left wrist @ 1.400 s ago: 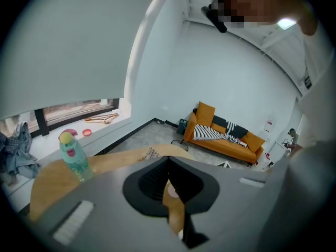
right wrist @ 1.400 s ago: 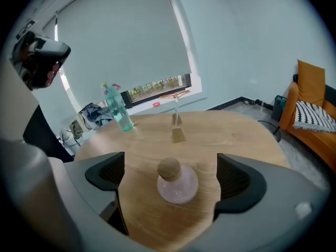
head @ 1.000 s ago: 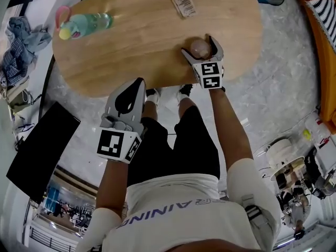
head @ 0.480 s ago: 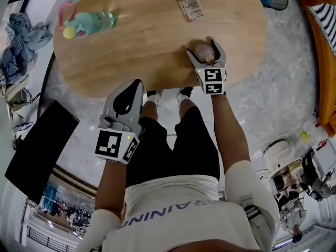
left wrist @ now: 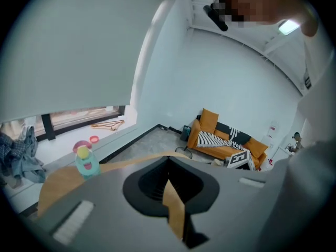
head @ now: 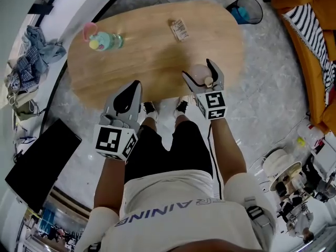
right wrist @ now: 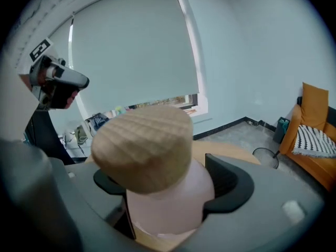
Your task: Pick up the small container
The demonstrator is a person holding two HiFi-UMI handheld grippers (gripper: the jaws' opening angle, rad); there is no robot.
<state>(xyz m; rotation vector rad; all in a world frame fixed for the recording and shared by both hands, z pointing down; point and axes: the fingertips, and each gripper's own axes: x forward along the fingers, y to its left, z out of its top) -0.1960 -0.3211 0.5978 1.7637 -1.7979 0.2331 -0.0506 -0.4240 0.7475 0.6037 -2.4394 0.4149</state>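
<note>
Two grippers by the near edge of one table (head: 152, 51): right gripper (head: 198, 70) clamping one small container (right wrist: 168, 198), left gripper (head: 135, 84) closed on nothing; one bottle (head: 105, 40) far-left.

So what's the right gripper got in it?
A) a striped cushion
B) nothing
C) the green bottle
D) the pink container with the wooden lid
D: the right gripper has its jaws pressed on the pink container, wooden lid on top.
</note>
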